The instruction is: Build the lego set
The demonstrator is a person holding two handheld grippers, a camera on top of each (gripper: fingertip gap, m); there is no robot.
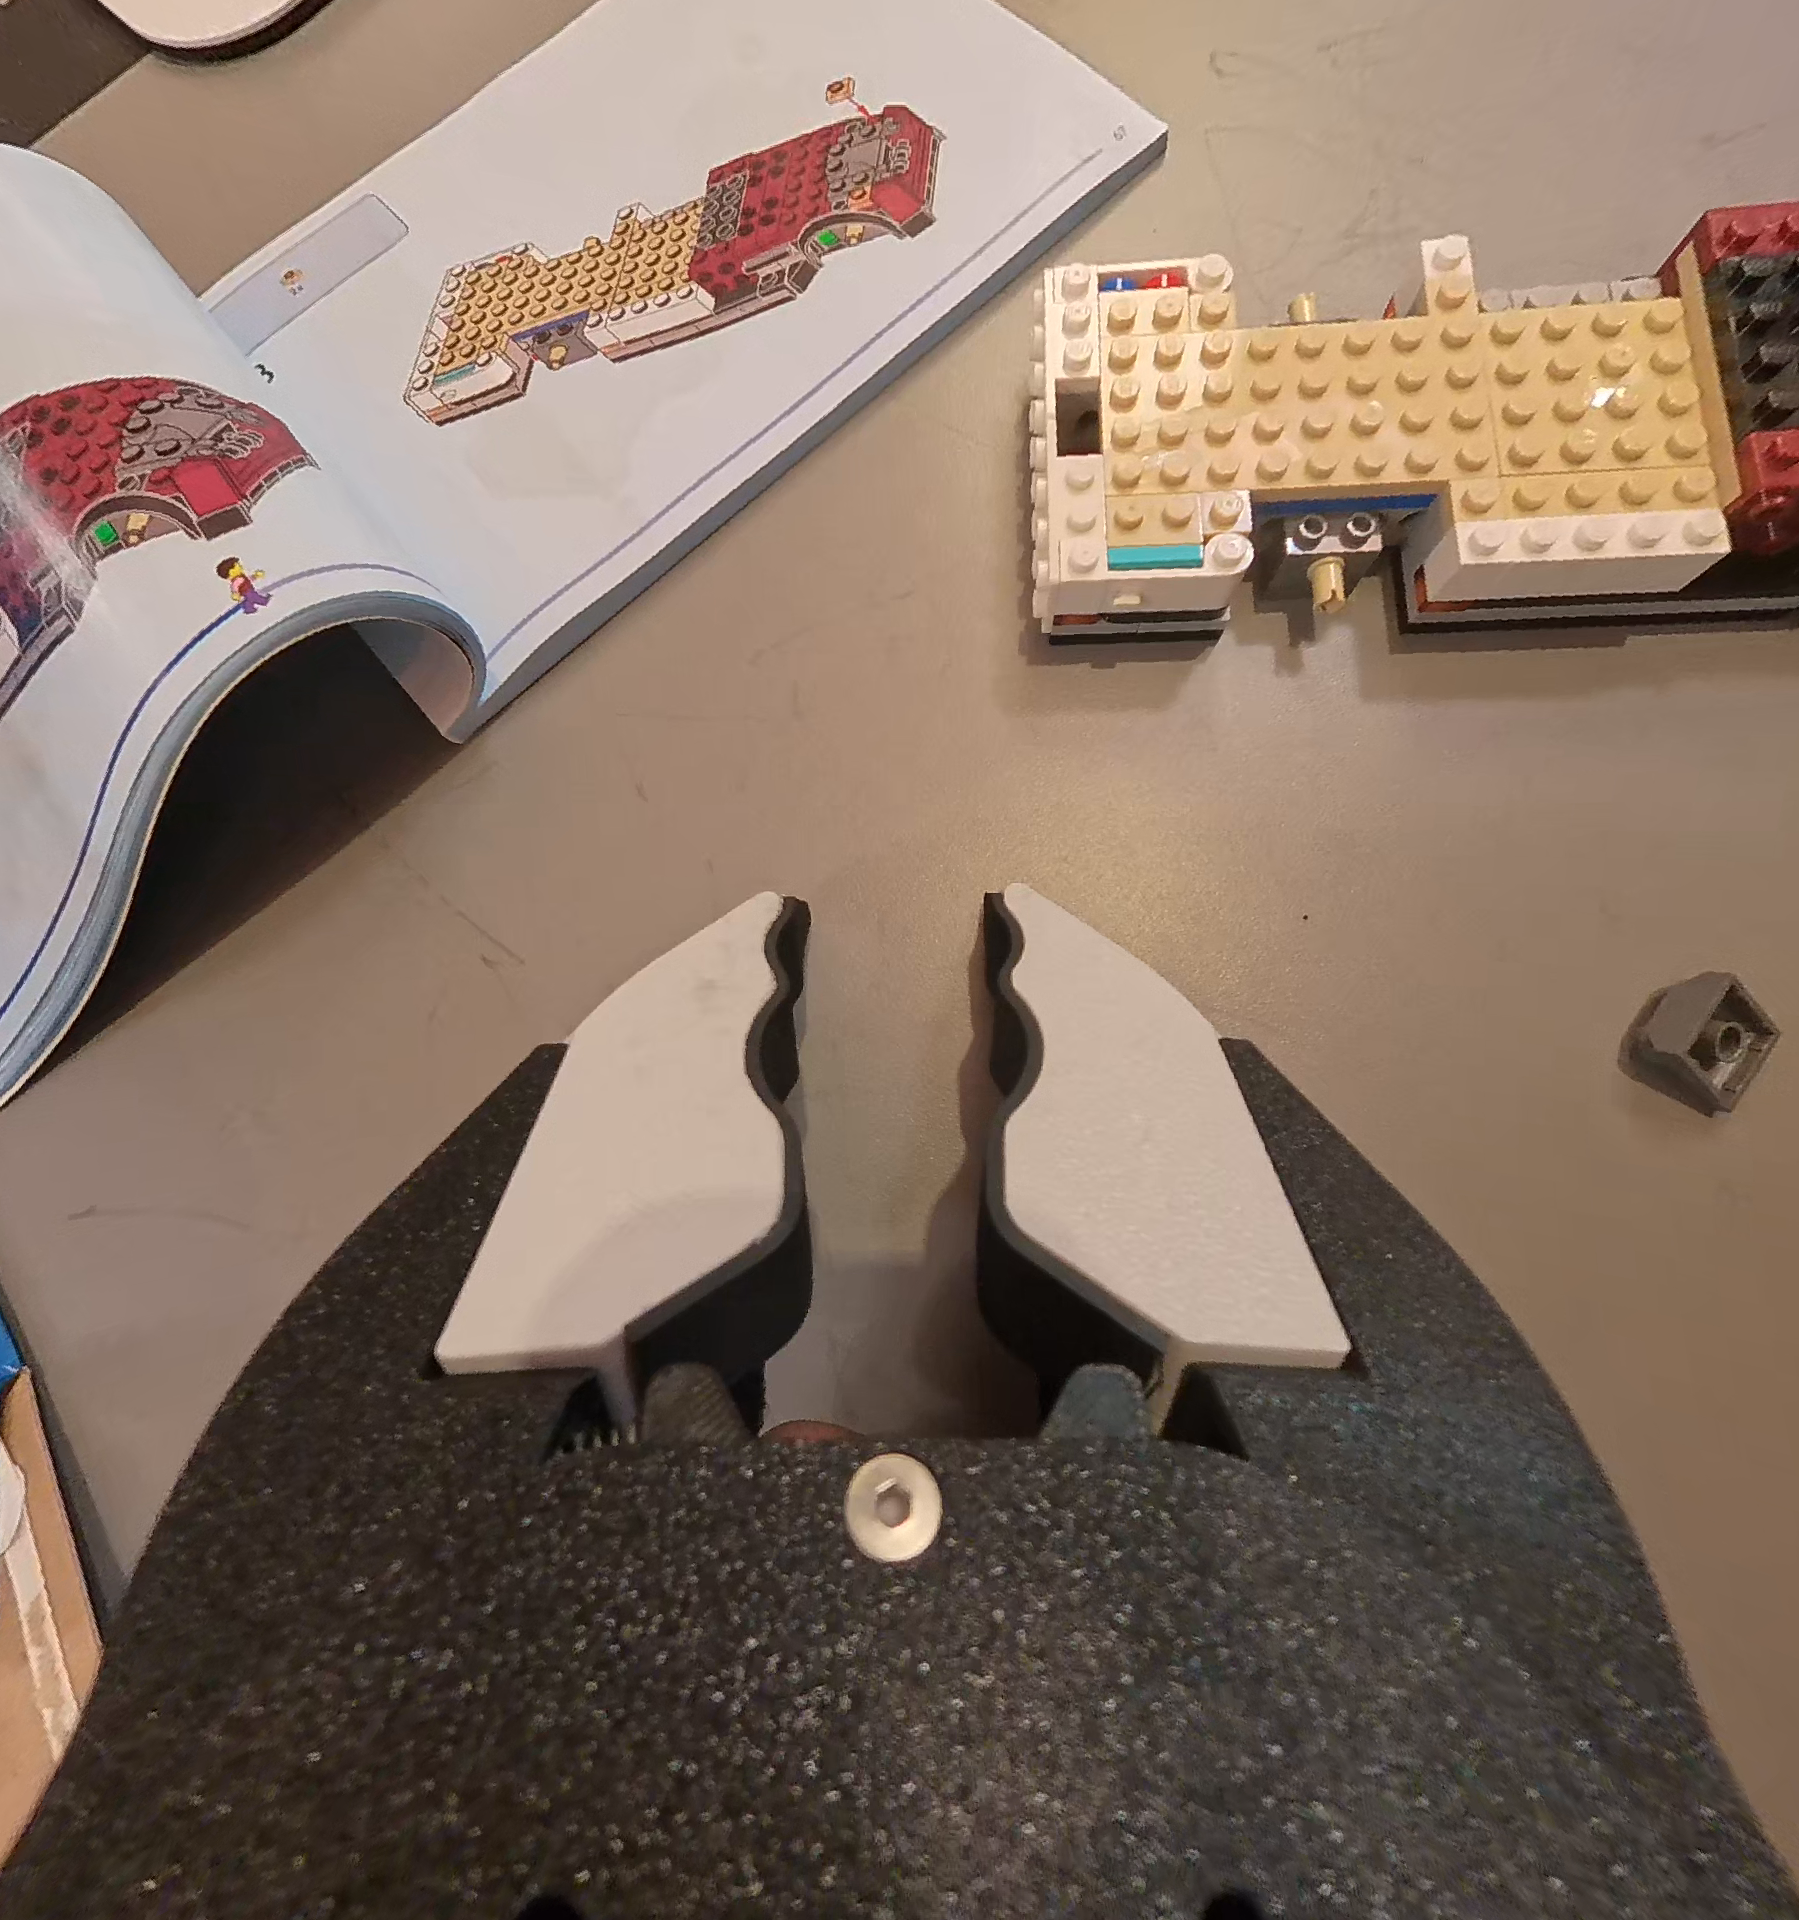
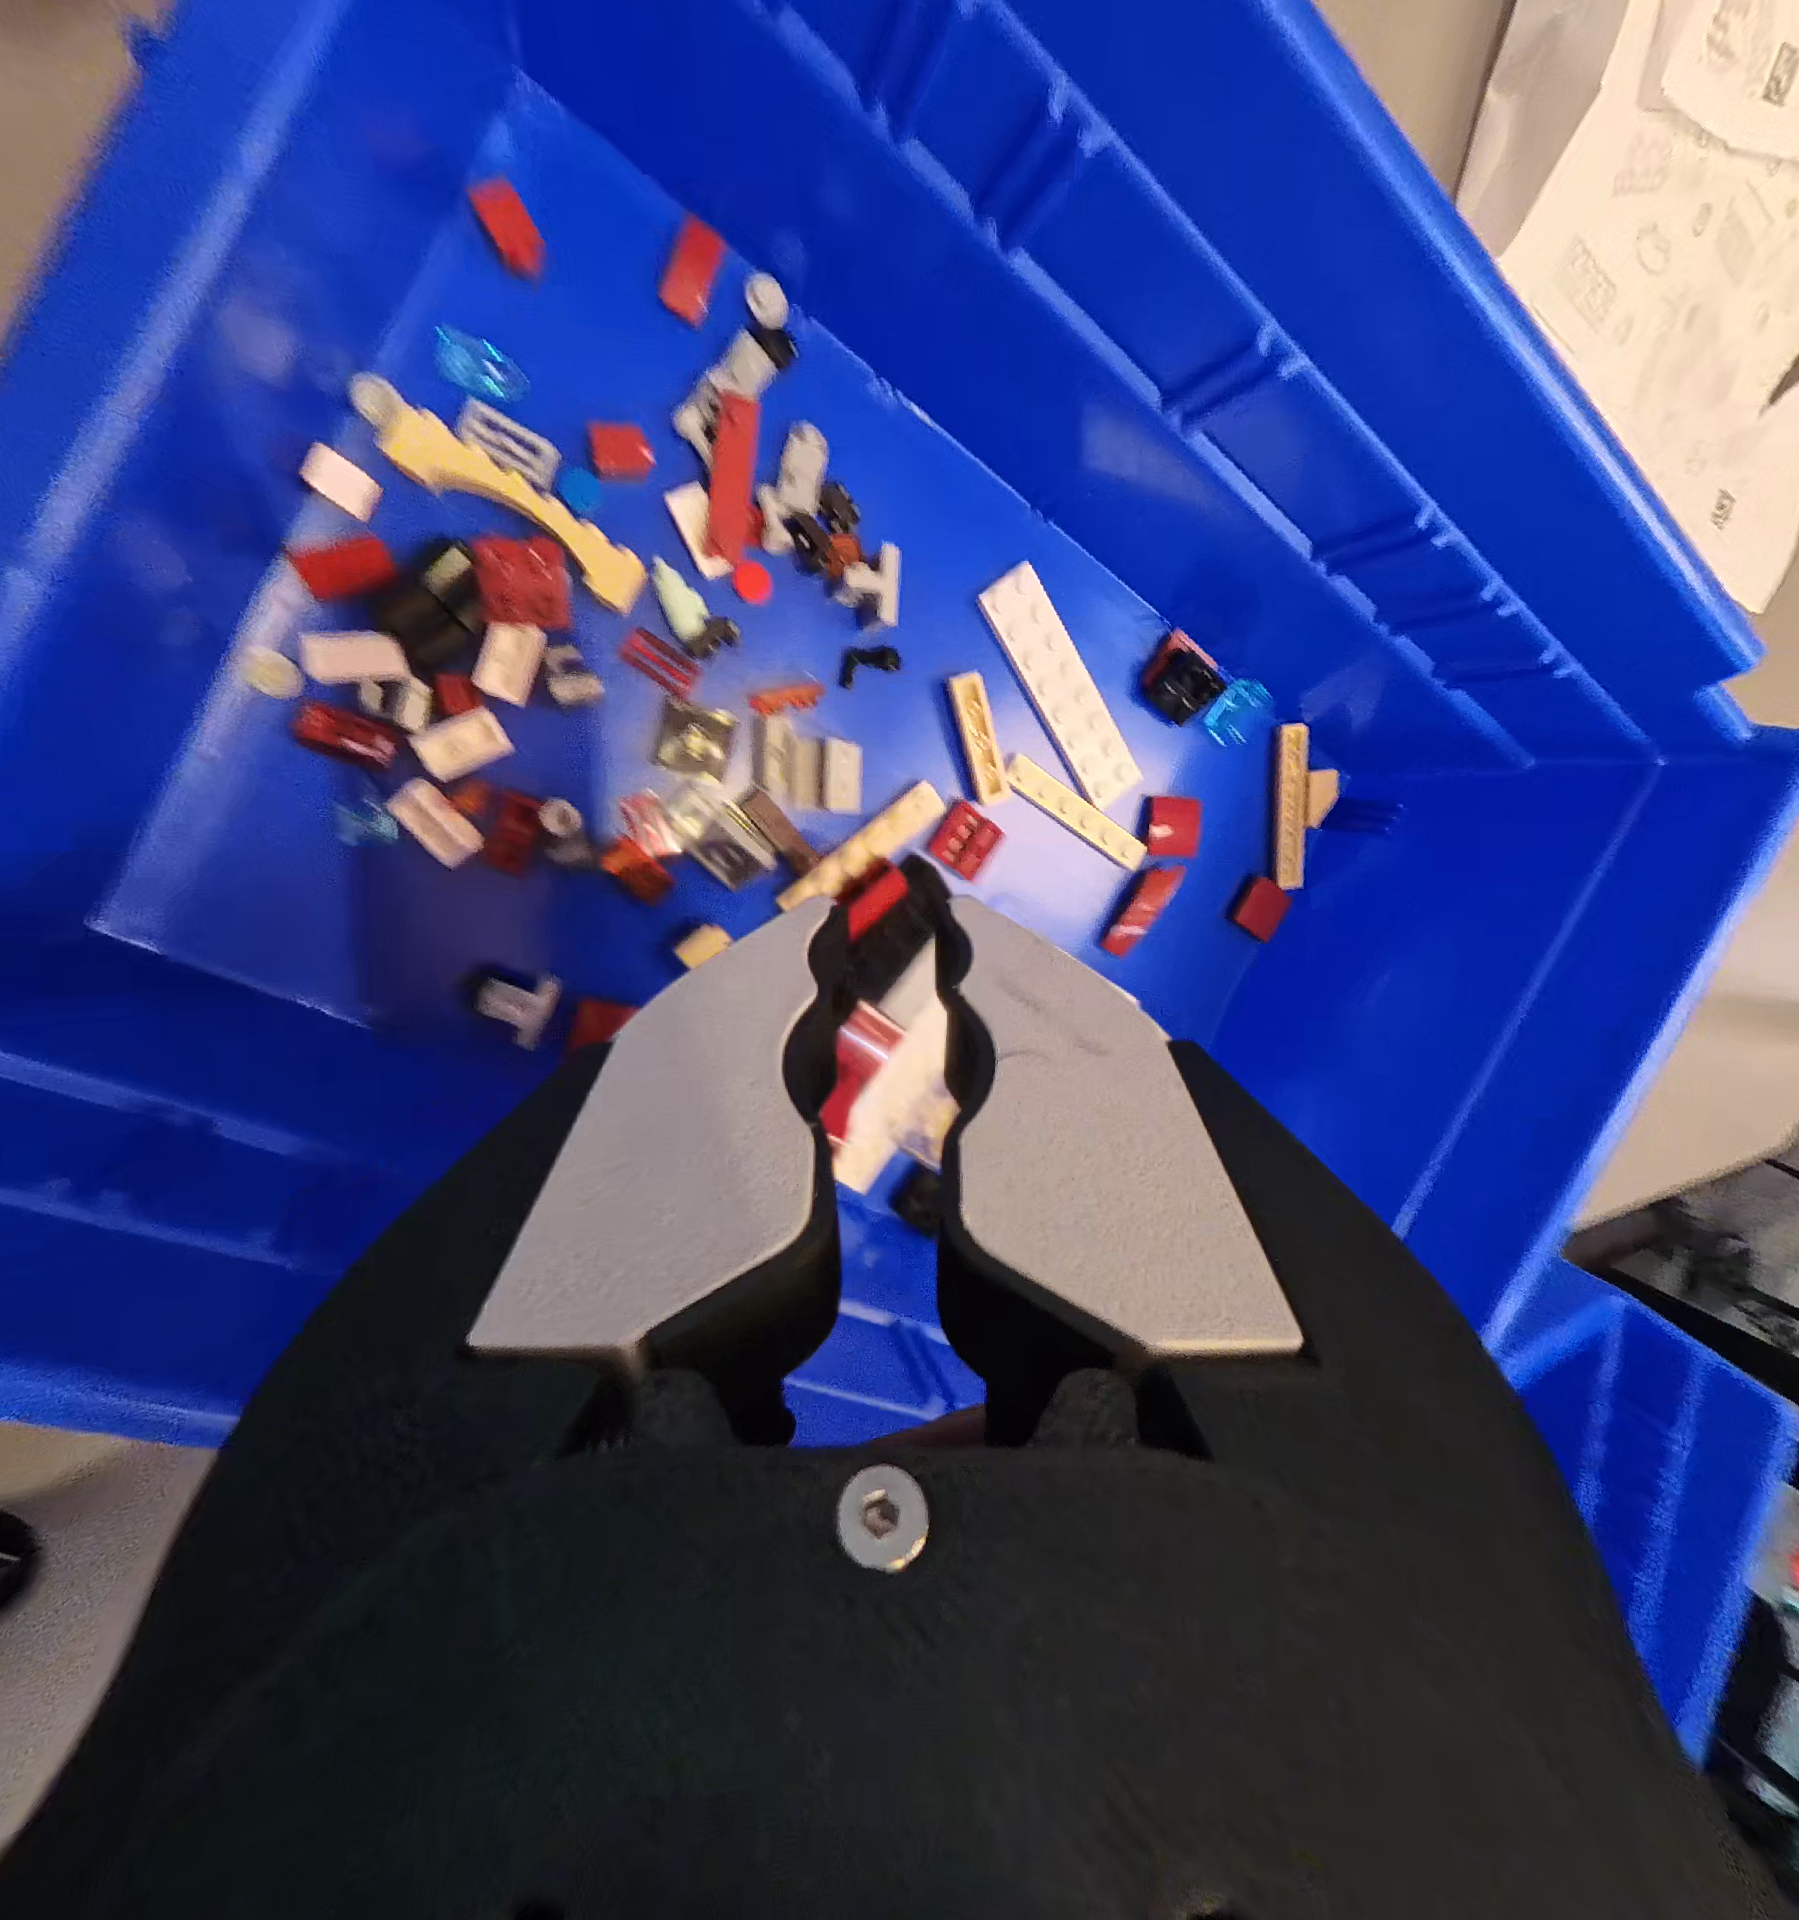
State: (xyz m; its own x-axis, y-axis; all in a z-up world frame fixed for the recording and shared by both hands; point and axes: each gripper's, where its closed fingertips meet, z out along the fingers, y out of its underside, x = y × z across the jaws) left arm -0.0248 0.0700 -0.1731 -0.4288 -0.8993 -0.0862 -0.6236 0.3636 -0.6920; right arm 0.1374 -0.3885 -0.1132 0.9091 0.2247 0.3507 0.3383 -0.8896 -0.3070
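Two grippers, one brick caught over the bin

My left gripper (image 1: 897, 914) hovers, jaws apart, bare, over the desk (image 1: 874, 748) near the brick model (image 1: 1394, 416); my right gripper's (image 2: 887, 914) jaws pinch a red-and-black brick (image 2: 879, 902) above the blue bin (image 2: 1238, 395).

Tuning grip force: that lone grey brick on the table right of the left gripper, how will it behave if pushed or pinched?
The grey brick looks like hard plastic, so probably stiff and light. It lies tilted, underside showing, so a push may well rock or flip it. One face is sloped, so fingers could slip unless they close on its flat sides.
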